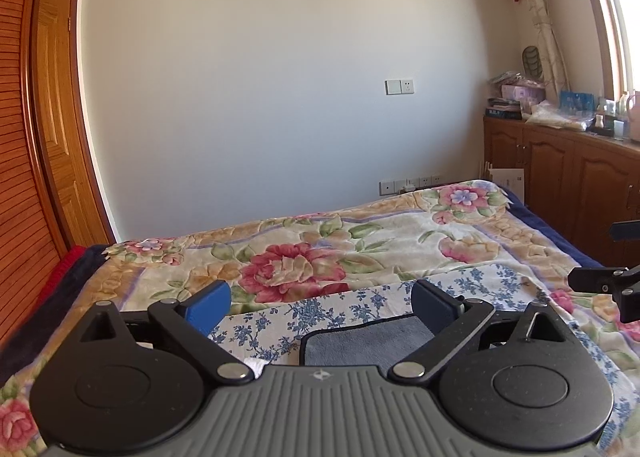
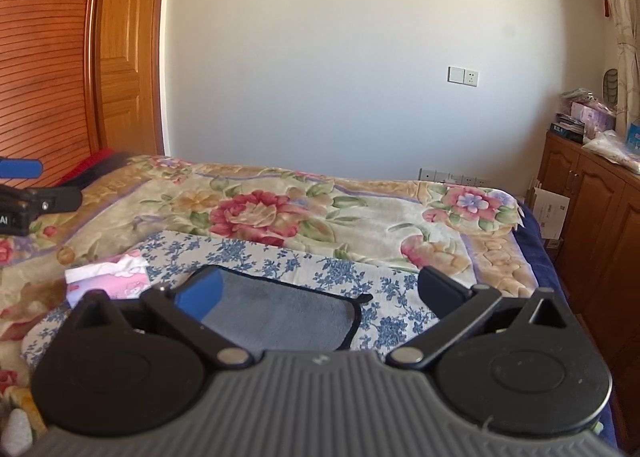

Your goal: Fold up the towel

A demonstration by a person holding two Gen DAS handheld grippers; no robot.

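- Left gripper (image 1: 320, 307): lower centre of the left wrist view, blue-padded fingers spread wide, holding nothing.
- Right gripper (image 2: 318, 295): lower centre of the right wrist view, fingers likewise parted and unloaded.
- Towel (image 2: 280, 315): grey with dark trim, lying flat on the blue-flowered cloth (image 2: 360, 277), low in both frames between each gripper's fingers.
- Floral blanket (image 1: 320, 249): covers the bed across mid-frame, beneath the cloth.
- Tissue pack (image 2: 112, 277): pink, left of the towel.
- Wooden cabinet (image 1: 560, 169): right edge, cluttered top.
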